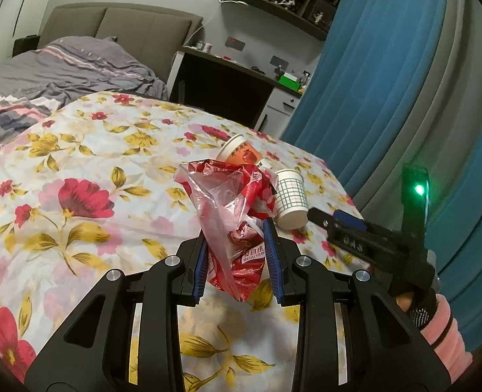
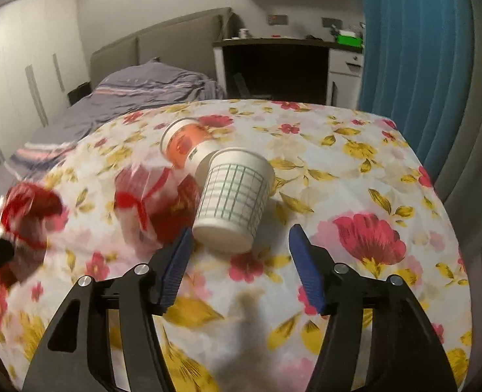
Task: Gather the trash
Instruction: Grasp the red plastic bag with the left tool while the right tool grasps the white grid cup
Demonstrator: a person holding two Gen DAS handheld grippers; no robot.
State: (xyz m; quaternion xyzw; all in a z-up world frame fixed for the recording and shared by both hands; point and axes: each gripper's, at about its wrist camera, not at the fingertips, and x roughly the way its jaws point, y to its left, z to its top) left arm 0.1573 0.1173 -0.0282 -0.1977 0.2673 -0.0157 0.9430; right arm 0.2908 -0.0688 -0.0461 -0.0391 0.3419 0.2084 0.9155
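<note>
From the left wrist view, the left gripper (image 1: pixel 237 254) was closed on a red and clear plastic bag (image 1: pixel 231 215), its blue pads pressing the crumpled film from both sides, the bag standing up off the flowered tablecloth (image 1: pixel 77 163). Behind the bag lay two paper cups on their sides: an orange-printed cup (image 1: pixel 239 154) farther back and a green-checked cup (image 1: pixel 291 199) nearer, its base turned toward the camera. The right gripper (image 1: pixel 319 217) reached in from the right edge, just beside the checked cup; from this angle its jaws could not be read.

From the right wrist view, the right gripper (image 2: pixel 241 261) stood well open with nothing between its pads. The checked cup (image 2: pixel 234 199) lay just ahead of the fingertips, its base toward them and its rim touching or tucked against the orange cup (image 2: pixel 185 143). The bag (image 2: pixel 156 202) sat left of the cups, badly blurred, so whether its mouth was held open could not be told.

The step in hand looked to be taking the checked cup. To do it well, the open jaws should go forward to straddle the cup's body rather than its base, then close gently, since thin paper will crush. It should be lifted clear of the orange cup before being carried leftward to the bag, with the left grip kept steady.
</note>
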